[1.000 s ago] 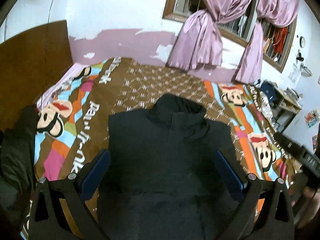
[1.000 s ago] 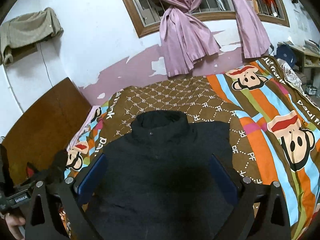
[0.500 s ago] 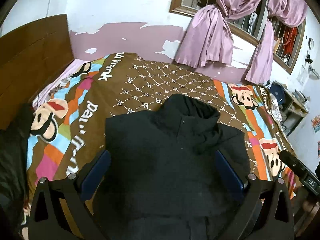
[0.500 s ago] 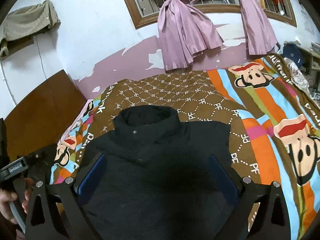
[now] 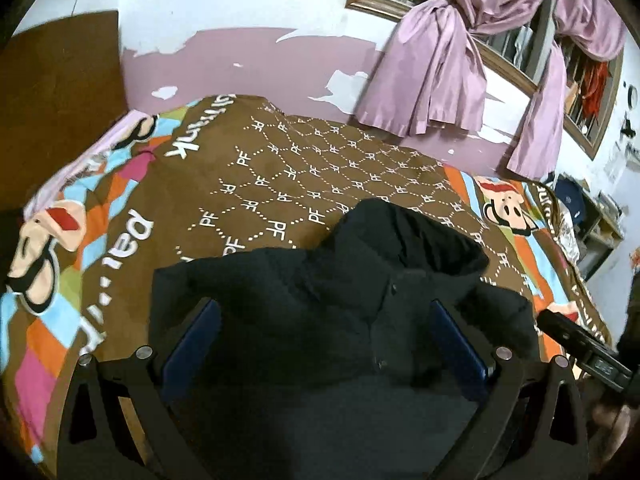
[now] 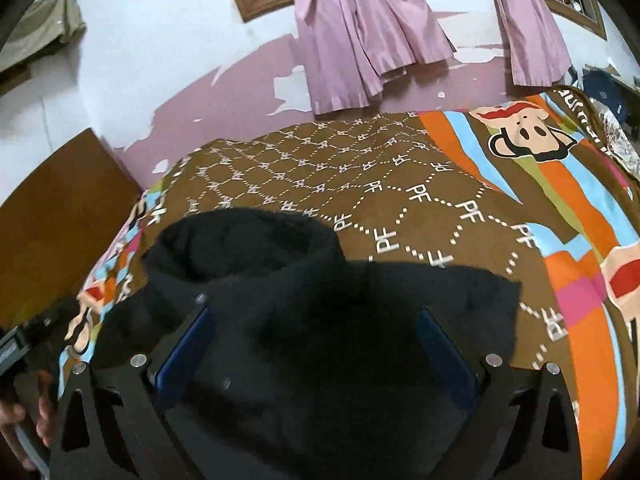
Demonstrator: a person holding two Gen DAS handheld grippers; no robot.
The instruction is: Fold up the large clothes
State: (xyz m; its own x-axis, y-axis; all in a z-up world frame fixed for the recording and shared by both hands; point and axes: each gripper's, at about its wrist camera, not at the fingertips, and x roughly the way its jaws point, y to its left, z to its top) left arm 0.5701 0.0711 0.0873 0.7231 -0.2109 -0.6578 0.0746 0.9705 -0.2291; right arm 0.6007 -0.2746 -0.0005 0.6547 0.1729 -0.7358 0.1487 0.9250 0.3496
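Change: over the last second both cameras have closed in on the jacket (image 5: pixel 328 320); it fills more of each view, and its collar (image 6: pixel 240 244) has slid toward the left of the right wrist view.
Meaning: probably the approach before a first grasp; no fold looks begun, since the body lies flat with the collar standing up.
Left gripper (image 5: pixel 324 344): released, jaws spread wide, hanging above the jacket's chest with nothing between the pads.
Right gripper (image 6: pixel 316 352): likewise released and spread, above the jacket just right of the collar.
Jacket: black, padded, front up, spread on the quilt (image 5: pixel 280 168) at the bed's near side, collar pointing toward the window wall.
Surface: soft quilt, brown diamond print beyond the collar, bright cartoon stripes to either side of the jacket.
Room: pink knotted curtains (image 6: pixel 360 40) over a barred window (image 5: pixel 504 32) beyond the jacket; flaking pink paint beneath it; wooden headboard (image 5: pixel 60 100) left of the jacket; cluttered shelf (image 5: pixel 600 216) to its right.
Other: a hand (image 6: pixel 24 420) shows left of the jacket, at the right view's edge.
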